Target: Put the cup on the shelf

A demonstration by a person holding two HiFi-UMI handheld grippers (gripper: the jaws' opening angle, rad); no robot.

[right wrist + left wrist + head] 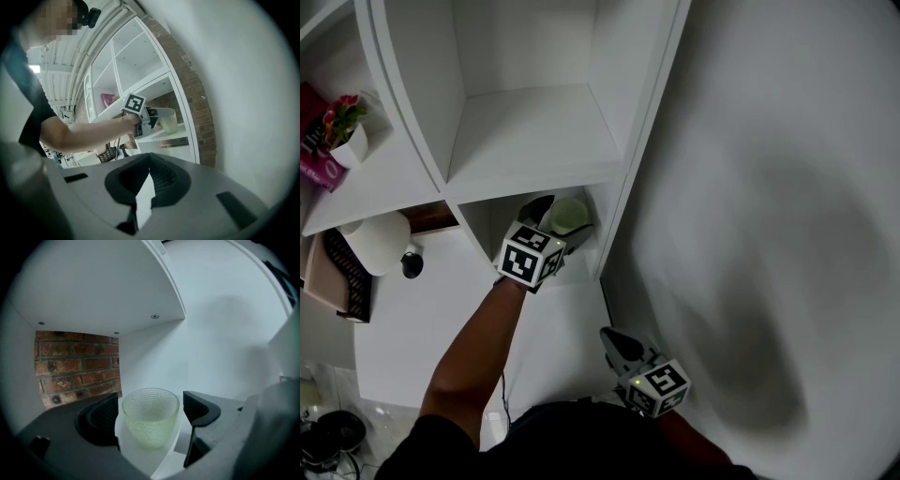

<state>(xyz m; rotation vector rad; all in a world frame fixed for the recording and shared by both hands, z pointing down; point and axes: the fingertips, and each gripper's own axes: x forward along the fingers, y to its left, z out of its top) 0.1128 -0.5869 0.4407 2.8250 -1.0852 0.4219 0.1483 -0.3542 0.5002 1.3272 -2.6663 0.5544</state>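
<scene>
L gripper (pixel 151 403) spread round cup (pixel 150 423), set on shelf (pixel 534 131); R gripper (pixel 615 340) pinched together, empty. Nxt we back straight out.

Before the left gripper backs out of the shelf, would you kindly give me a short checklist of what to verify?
1. Cup stands upright on the shelf: ok.
2. Left gripper has its jaws apart, with a gap to the cup on each side: ok.
3. Cup sits well back from the shelf's front edge: cannot tell.
4. Cup holds nothing that might spill: ok, it looks empty.
5. Right gripper is shut, holds nothing and is away from the shelf: ok.
</scene>
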